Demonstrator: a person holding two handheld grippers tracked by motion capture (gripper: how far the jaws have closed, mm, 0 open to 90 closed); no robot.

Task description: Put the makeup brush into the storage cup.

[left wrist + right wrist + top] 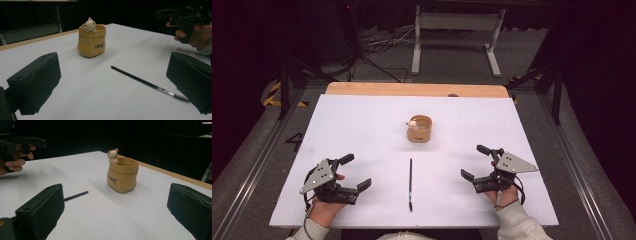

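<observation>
The left gripper (354, 175) is held near the table's (362, 120) front-left edge, jaws spread wide with nothing between them. A thin black mascara wand (410, 184) lies at the front centre, brush end toward the person, with bare white surface on both sides. Beyond it stands a yellow sack-shaped pot (419, 129). The right gripper (476, 162) is held wide and empty near the front-right edge.

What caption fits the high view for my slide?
Both open grippers, left and right, rest on the white table, flanking a thin black brush before a tan bear-topped pot.
</observation>
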